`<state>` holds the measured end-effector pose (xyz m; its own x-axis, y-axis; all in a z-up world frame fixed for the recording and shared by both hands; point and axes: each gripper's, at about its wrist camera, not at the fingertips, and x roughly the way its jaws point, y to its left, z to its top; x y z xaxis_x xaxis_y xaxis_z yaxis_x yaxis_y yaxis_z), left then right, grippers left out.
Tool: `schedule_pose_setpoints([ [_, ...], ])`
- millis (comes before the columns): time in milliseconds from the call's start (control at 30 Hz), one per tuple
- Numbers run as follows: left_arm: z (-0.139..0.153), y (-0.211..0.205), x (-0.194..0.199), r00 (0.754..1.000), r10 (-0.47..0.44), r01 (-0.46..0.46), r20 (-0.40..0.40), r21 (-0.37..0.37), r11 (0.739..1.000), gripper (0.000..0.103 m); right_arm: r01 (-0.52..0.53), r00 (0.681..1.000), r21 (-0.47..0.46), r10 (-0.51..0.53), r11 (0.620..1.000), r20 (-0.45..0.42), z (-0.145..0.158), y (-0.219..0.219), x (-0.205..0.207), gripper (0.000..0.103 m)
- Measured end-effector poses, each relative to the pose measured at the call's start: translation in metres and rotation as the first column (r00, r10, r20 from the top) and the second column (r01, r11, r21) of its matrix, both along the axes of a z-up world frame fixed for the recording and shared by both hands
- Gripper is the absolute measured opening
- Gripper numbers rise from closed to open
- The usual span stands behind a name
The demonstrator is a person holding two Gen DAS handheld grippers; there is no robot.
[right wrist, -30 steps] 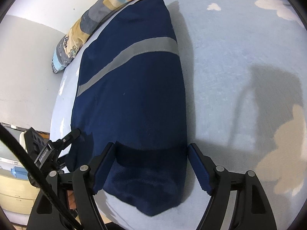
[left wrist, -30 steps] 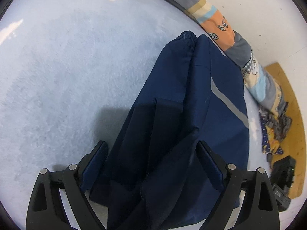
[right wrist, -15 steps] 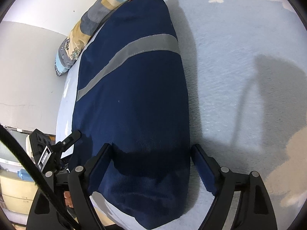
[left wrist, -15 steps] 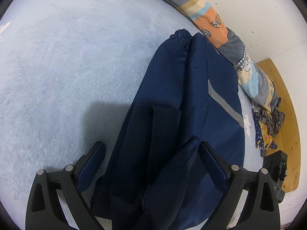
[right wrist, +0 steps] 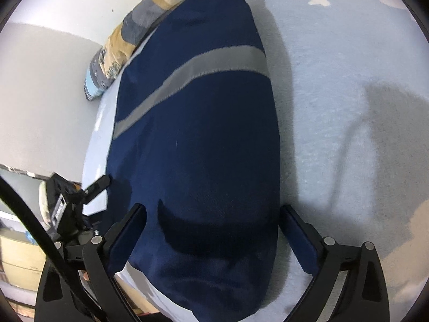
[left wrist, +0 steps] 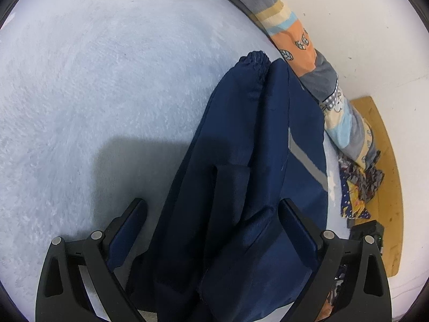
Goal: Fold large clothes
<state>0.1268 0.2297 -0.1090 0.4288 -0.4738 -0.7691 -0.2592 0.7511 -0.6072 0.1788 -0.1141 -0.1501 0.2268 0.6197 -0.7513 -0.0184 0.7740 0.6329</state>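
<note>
A navy jacket (right wrist: 203, 145) with a grey reflective stripe (right wrist: 193, 80) lies folded lengthwise on the pale blue bed (right wrist: 348, 86), its long axis running straight away from both grippers; right gripper (right wrist: 211, 230) jaws are opening astride its near end, left gripper (left wrist: 211, 222) spread wide, gripping nothing

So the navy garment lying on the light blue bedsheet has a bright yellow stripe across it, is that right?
Not quite. The stripe across the navy garment is grey, not bright yellow, as the right wrist view shows clearly. The rest holds: the garment does lie on the light blue bedsheet.
</note>
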Motion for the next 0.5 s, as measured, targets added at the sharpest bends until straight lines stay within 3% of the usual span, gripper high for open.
schedule_pose_setpoints([
  [267, -0.001, -0.004, 0.013, 1.000, -0.019, 0.019, -0.006, -0.031, 0.999, 0.097, 0.027, 1.000, 0.105, -0.028, 0.994, 0.009, -0.007, -0.012, 0.019, 0.101],
  [500, -0.003, -0.010, 0.028, 0.999, -0.035, 0.034, -0.011, -0.071, 0.997, 0.097, -0.002, 1.000, 0.113, 0.001, 0.994, 0.011, -0.011, -0.008, 0.029, 0.101],
])
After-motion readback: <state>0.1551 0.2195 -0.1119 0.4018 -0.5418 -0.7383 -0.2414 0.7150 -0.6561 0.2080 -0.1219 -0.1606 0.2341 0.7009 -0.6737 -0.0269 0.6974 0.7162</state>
